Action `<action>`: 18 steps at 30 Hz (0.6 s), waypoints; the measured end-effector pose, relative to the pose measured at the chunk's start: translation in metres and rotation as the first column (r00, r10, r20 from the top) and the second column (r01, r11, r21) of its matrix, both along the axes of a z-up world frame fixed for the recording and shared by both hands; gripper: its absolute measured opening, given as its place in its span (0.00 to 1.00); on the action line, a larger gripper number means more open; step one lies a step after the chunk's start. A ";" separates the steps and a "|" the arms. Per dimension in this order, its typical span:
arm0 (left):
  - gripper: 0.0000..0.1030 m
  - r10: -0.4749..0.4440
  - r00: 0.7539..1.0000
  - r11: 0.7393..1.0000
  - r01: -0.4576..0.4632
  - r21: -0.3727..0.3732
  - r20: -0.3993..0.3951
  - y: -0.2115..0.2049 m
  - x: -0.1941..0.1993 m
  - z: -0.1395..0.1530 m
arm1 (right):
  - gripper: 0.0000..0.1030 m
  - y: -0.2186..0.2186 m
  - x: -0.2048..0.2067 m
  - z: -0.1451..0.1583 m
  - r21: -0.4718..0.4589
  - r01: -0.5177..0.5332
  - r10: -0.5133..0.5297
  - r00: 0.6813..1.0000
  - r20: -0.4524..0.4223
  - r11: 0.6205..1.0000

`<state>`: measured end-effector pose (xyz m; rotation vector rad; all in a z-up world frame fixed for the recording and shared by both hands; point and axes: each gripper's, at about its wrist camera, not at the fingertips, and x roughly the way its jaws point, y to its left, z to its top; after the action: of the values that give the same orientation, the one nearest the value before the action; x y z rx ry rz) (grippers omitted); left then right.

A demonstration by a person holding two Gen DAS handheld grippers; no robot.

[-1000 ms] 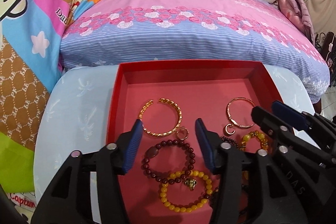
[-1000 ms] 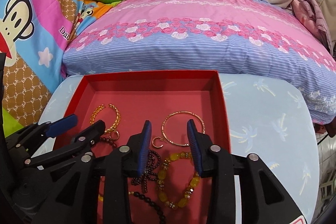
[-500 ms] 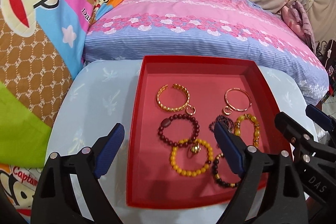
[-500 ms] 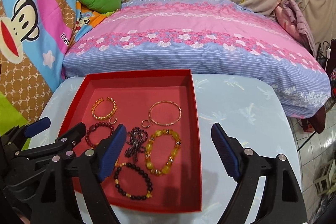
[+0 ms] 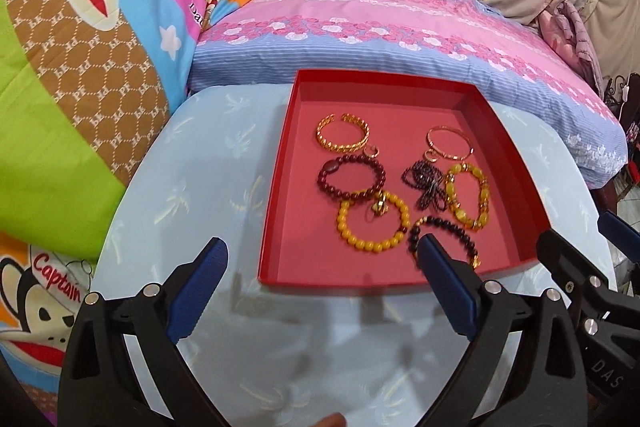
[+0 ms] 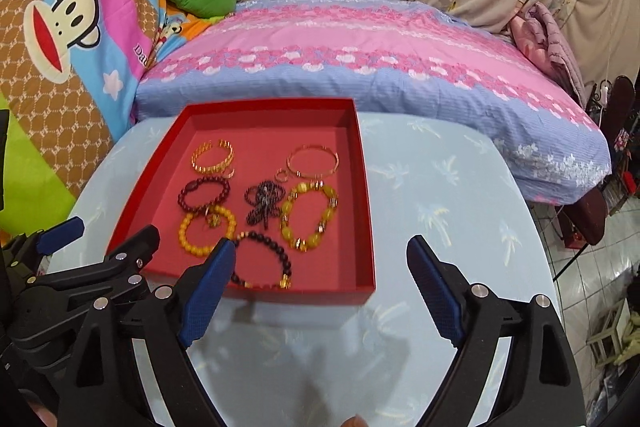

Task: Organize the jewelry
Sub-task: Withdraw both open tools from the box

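Nearest me, my left gripper (image 5: 322,261) and right gripper (image 6: 320,257) have just been opening; both stand wide with nothing between them. The right gripper's left finger (image 6: 208,287) hides part of the black bead bracelet (image 6: 266,259) in the shallow red cardboard tray (image 6: 362,187) on the pale blue counter (image 6: 440,195).

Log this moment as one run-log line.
left gripper: open, empty | right gripper: open, empty | both just opened | bracelets: in red tray
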<state>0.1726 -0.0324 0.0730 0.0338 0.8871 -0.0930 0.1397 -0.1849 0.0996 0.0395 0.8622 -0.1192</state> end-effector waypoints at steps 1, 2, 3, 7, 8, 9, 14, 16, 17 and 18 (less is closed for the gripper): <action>0.89 0.002 1.000 1.000 -0.002 0.005 -0.001 0.001 -0.004 -0.002 | 0.82 0.000 -0.003 -0.002 0.005 -0.003 0.003 1.000 -0.005 1.000; 0.89 0.003 1.000 1.000 -0.003 0.006 -0.003 0.001 -0.007 -0.003 | 0.82 0.001 -0.006 -0.004 0.005 -0.006 0.006 1.000 -0.005 1.000; 0.89 0.004 1.000 1.000 -0.004 0.005 -0.008 0.003 -0.010 -0.005 | 0.82 0.002 -0.010 -0.006 0.004 -0.007 0.007 1.000 -0.004 1.000; 0.89 0.021 1.000 1.000 -0.021 0.009 -0.024 0.007 -0.020 -0.014 | 0.92 0.003 -0.021 -0.014 0.010 -0.007 0.007 1.000 -0.007 1.000; 0.89 0.019 0.999 1.000 -0.018 0.006 -0.029 0.007 -0.023 -0.015 | 0.94 0.003 -0.023 -0.015 0.013 -0.009 0.009 1.000 -0.007 1.000; 0.89 0.018 0.999 1.000 -0.018 0.008 -0.034 0.007 -0.024 -0.017 | 0.94 0.003 -0.025 -0.017 0.020 -0.013 0.013 1.000 -0.009 1.000; 0.89 0.016 0.999 0.999 -0.015 0.028 -0.038 0.006 -0.032 -0.024 | 0.94 0.000 -0.032 -0.026 0.045 -0.025 0.026 0.999 -0.022 0.999; 0.89 0.014 0.999 1.000 -0.013 0.028 -0.041 0.005 -0.034 -0.026 | 0.94 0.001 -0.035 -0.028 0.037 -0.030 0.031 0.999 -0.012 0.999; 0.89 0.013 0.999 1.000 -0.012 0.028 -0.042 0.005 -0.035 -0.026 | 0.94 0.001 -0.037 -0.028 0.029 -0.033 0.033 0.999 -0.005 0.999; 0.89 0.013 0.999 1.000 -0.012 0.029 -0.044 0.004 -0.036 -0.028 | 0.94 0.002 -0.038 -0.028 0.019 -0.033 0.033 0.999 0.000 0.999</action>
<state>0.1367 -0.0281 0.0455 0.0527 0.9325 -0.0698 0.1016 -0.1829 0.0712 0.0434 0.8645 -0.0799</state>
